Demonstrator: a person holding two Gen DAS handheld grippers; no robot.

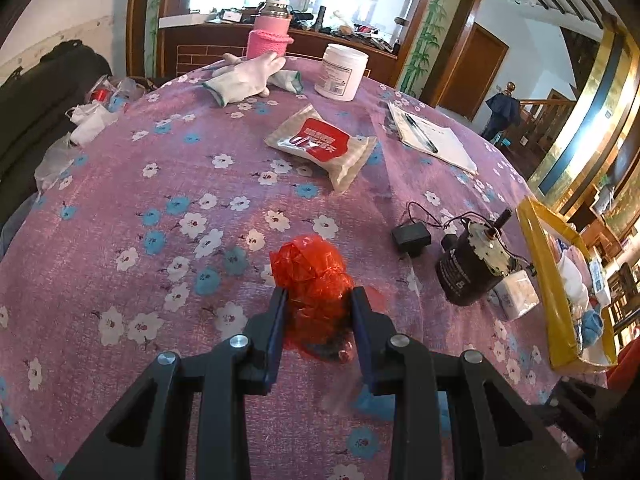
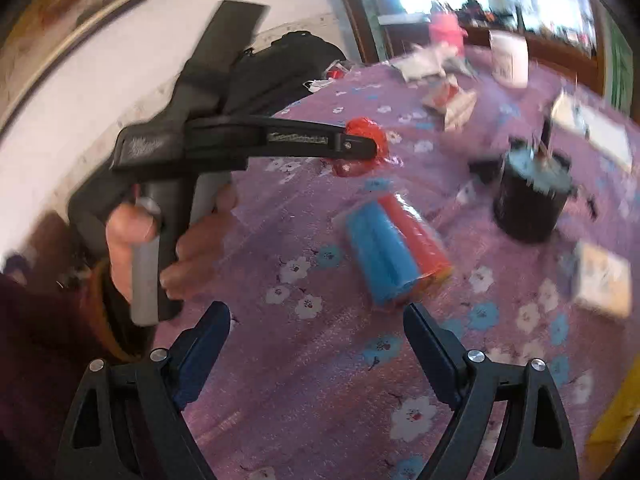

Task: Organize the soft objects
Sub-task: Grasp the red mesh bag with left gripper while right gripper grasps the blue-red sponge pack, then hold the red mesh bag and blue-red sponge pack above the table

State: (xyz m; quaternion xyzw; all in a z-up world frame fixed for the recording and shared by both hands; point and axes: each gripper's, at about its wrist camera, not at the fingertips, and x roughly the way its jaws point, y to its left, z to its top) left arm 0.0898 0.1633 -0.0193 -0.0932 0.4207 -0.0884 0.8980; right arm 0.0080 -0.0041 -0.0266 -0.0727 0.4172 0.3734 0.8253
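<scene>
A crumpled red plastic bag [image 1: 308,276] sits between the fingers of my left gripper [image 1: 320,300], and both pads press into it, low over the flowered purple tablecloth [image 1: 160,200]. The right wrist view shows that gripper [image 2: 360,148] from the side, held by a hand [image 2: 132,232], with the red bag [image 2: 366,130] at its tip. My right gripper [image 2: 316,320] stands wide open with nothing between its fingers. Just beyond it lies a wrapped pack of blue and orange rolls [image 2: 394,254]. White gloves [image 1: 248,76] and a soft wipes packet [image 1: 324,146] lie farther back.
A pink bottle [image 1: 269,36] and a white jar [image 1: 342,72] stand at the far edge. A black motor [image 1: 472,268] with wires and a small black box [image 1: 412,238] sit to the right. A notepad with a pen [image 1: 432,140] and a yellow-rimmed box [image 1: 560,280] lie farther right.
</scene>
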